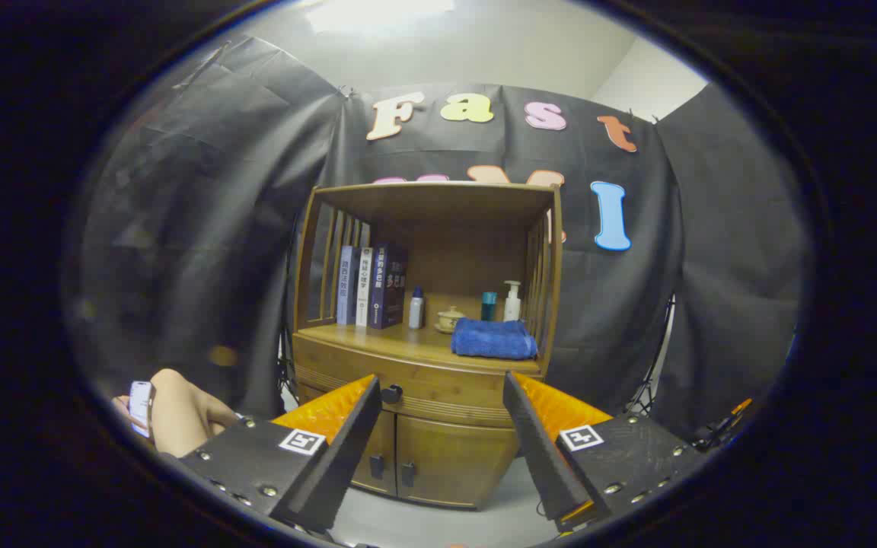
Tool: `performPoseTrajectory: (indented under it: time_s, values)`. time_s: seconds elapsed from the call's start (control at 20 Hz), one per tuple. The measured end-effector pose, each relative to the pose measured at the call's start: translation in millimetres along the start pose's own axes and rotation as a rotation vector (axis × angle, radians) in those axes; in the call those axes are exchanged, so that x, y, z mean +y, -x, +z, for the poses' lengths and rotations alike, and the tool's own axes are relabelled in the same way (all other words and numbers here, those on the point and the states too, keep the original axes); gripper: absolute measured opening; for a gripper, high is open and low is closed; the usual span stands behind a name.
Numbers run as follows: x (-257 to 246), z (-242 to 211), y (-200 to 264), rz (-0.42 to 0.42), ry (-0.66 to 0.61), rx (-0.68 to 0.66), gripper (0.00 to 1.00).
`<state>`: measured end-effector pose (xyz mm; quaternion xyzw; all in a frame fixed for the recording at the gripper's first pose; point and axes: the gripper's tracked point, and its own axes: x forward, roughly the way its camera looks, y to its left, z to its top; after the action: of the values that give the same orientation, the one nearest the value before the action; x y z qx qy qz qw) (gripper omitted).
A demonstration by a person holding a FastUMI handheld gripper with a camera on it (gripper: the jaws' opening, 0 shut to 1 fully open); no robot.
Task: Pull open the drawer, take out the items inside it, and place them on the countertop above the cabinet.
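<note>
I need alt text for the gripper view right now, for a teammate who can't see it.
The gripper hangs open and empty, short of a wooden cabinet whose drawer is shut, its dark knob just ahead of the left finger. On the countertop above stand books, bottles and a folded blue towel.

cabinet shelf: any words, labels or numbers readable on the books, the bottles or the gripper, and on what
books: spine text too blurred to read
pump bottle, teal bottle, small bottle: no text legible
gripper, open, fingers short of the shut drawer: square coded markers, no words
</note>
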<state>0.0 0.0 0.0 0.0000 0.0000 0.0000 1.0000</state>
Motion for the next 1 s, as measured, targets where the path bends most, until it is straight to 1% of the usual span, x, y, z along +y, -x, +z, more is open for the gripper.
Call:
performPoseTrajectory:
  time_s: [0.15, 0.35, 0.6, 0.8, 1.0]
  values:
    - [-3.6, -1.0, 0.9, -0.008, -0.034, -0.005, 0.96]
    - [-8.7, -15.8, -1.1, -0.026, -0.067, 0.031, 0.96]
    - [-8.3, -26.3, -8.3, -0.031, -0.051, 0.051, 0.96]
    - [8.0, -41.2, -35.1, -0.012, -0.063, 0.064, 0.96]
    - [35.0, -52.9, -84.3, 0.026, -0.082, 0.070, 0.96]
